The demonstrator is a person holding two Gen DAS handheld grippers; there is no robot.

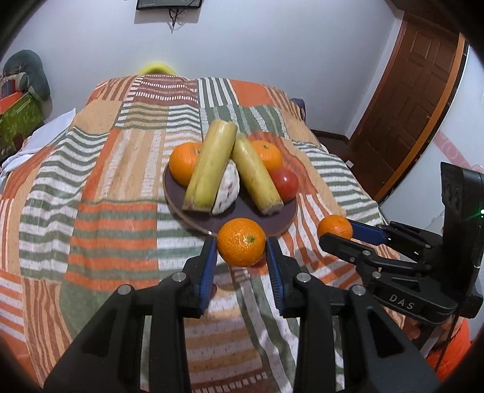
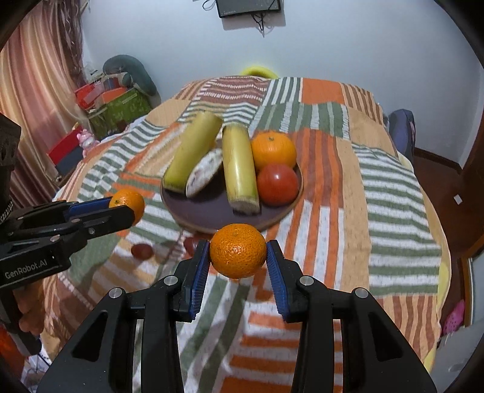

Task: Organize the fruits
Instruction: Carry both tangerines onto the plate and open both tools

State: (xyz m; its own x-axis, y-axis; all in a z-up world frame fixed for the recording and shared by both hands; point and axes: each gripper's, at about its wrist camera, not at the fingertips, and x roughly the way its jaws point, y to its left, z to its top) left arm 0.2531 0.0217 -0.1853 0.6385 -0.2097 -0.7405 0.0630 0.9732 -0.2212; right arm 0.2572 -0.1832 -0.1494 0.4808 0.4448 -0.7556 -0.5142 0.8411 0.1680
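Observation:
A dark round plate (image 1: pixel 242 219) (image 2: pixel 211 211) on the striped bedspread holds two yellow-green stalks (image 1: pixel 211 164) (image 2: pixel 242 169), a white speckled fruit half (image 1: pixel 227 190), mandarins (image 1: pixel 183 161) (image 2: pixel 273 149) and a red tomato (image 1: pixel 286 183) (image 2: pixel 278 184). My left gripper (image 1: pixel 241 246) is shut on a mandarin (image 1: pixel 241 241) above the plate's near rim; it also shows in the right wrist view (image 2: pixel 125 205). My right gripper (image 2: pixel 238 255) is shut on another mandarin (image 2: pixel 238 254) just before the plate; it also shows in the left wrist view (image 1: pixel 335 231).
Two small red fruits (image 2: pixel 141 251) lie on the bedspread (image 1: pixel 121 181) before the plate. Boxes and a grey cushion (image 2: pixel 130 72) sit at the far left. A wooden door (image 1: pixel 417 90) stands at the right. A wall screen (image 2: pixel 248 7) hangs behind.

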